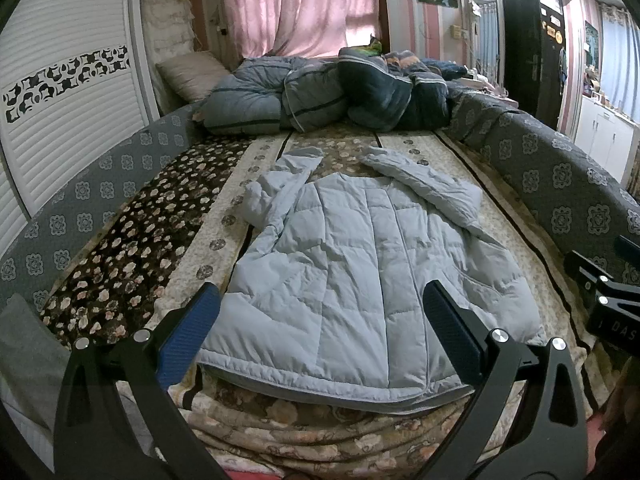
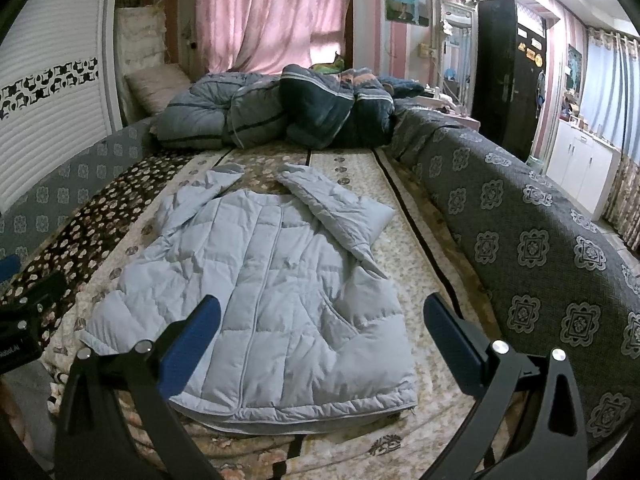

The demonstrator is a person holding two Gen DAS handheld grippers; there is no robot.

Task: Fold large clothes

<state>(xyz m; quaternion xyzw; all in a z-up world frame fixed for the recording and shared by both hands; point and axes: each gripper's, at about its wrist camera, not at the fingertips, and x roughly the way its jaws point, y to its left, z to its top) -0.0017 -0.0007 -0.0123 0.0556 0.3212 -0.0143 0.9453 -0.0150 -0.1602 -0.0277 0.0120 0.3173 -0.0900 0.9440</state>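
A pale blue quilted jacket [image 1: 352, 256] [image 2: 264, 280] lies flat on the bed, front up, hem nearest me, both sleeves angled up toward the collar. My left gripper [image 1: 322, 320] hovers open above the hem, its fingers spread to either side of the jacket's lower half, holding nothing. My right gripper [image 2: 322, 324] is also open and empty, above the jacket's lower right corner. In the left wrist view, the right gripper's body [image 1: 604, 296] shows at the right edge. At the left edge of the right wrist view is the left gripper's body [image 2: 24, 332].
The floral blanket [image 1: 132, 232] covers the bed. Bundled blue-grey quilts [image 1: 320, 92] and a pillow [image 1: 188, 74] pile at the far end. A grey patterned padded edge [image 2: 532, 248] rings the bed. A louvred wardrobe [image 1: 60, 92] stands left, pink curtains behind, white cabinets [image 2: 580, 168] right.
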